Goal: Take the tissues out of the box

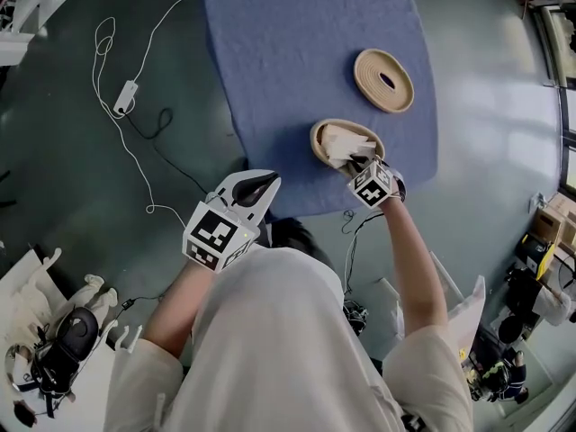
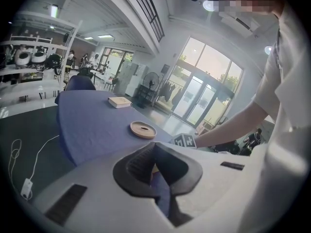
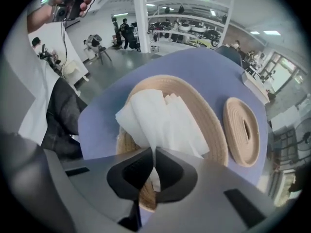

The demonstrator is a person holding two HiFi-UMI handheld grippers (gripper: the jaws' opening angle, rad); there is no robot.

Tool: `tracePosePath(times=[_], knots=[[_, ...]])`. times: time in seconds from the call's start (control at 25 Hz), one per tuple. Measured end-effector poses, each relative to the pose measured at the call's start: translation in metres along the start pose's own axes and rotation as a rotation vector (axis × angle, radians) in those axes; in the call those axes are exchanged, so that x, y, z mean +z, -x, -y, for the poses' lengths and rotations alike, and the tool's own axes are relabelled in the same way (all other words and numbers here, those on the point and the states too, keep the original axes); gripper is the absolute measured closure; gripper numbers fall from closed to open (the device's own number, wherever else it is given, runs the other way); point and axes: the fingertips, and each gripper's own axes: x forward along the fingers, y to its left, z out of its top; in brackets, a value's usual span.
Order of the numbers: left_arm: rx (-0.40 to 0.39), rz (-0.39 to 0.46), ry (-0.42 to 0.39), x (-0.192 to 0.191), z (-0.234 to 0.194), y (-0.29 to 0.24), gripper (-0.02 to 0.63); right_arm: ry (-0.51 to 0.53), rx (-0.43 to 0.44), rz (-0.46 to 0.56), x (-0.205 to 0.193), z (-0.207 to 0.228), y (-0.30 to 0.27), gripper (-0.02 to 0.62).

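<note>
right gripper (image 3: 153, 154), lower centre of frame: jaws drawn together, pads pinching a fold of white tissue (image 3: 160, 118). the tissue stands crumpled out of a round woven box (image 3: 216, 130), tan, open at the top, centre of frame. just right of the box a round woven lid (image 3: 235, 125) with a slot lies flat. both rest on a blue table (image 3: 194, 64). left edge: a dark trouser leg (image 3: 60, 115). upper centre, background: a white pillar (image 3: 142, 13).

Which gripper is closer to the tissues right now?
Right. The right gripper pinches the tissues; the left gripper hovers by the table edge, apart from them.
</note>
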Motion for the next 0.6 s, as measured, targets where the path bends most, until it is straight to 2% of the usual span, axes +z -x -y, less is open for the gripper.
tracePosePath(times=[0.28, 0.6], knots=[[-0.007, 0.016, -0.012, 0.007, 0.001, 0.004, 0.598, -0.157, -0.030, 0.107, 0.011, 0.008, 0.026, 0.561], [0.004, 0.038, -0.022, 0.012, 0.010, 0.012, 0.598, -0.211, -0.061, 0.164, 0.010, 0.007, 0.047, 0.561]])
